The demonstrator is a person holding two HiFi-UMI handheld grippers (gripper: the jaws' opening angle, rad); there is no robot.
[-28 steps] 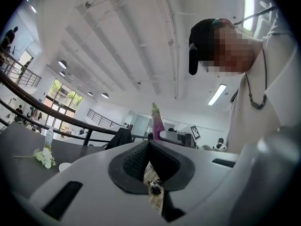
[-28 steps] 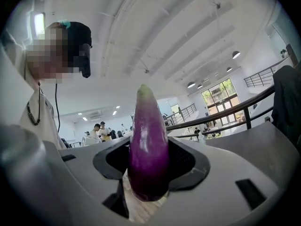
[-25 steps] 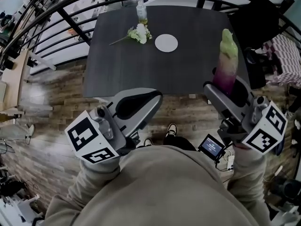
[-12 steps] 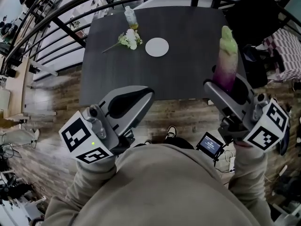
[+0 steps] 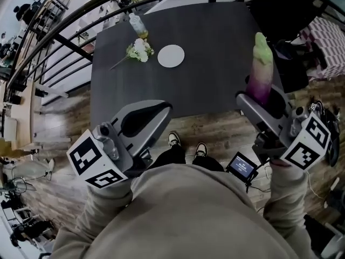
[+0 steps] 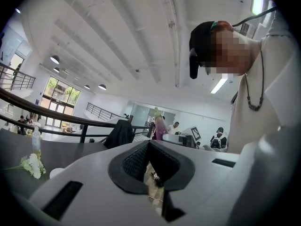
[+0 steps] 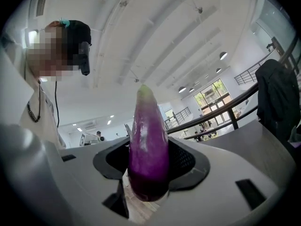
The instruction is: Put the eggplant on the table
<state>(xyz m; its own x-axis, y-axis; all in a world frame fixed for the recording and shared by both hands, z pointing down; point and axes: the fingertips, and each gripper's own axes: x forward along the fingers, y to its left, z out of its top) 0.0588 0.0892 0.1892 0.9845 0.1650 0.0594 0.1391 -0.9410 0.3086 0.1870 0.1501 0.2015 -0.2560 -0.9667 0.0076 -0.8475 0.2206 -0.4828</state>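
Observation:
A purple eggplant [image 5: 261, 72] with a pale green top stands upright in my right gripper [image 5: 259, 97], whose jaws are shut on its lower end. It hangs over the near right edge of the dark table [image 5: 215, 63]. In the right gripper view the eggplant [image 7: 148, 145] fills the gap between the pads of the right gripper [image 7: 149, 166]. My left gripper [image 5: 160, 110] is at the lower left, just short of the table's near edge. In the left gripper view the left gripper [image 6: 149, 149] has its pads closed together with nothing between them.
On the far side of the table lie a white plate [image 5: 171, 55], a small bunch of white flowers [image 5: 137, 50] and a bottle [image 5: 137, 26]. A black railing [image 5: 64, 34] curves behind it. A dark jacket [image 5: 280, 7] hangs at the back right. The person's shoes [image 5: 186, 143] stand on the wooden floor.
Both grippers have moved closer to the table with the eggplant still gripped upright. The table has shifted left in the head view, and the person's shoes have stepped forward.

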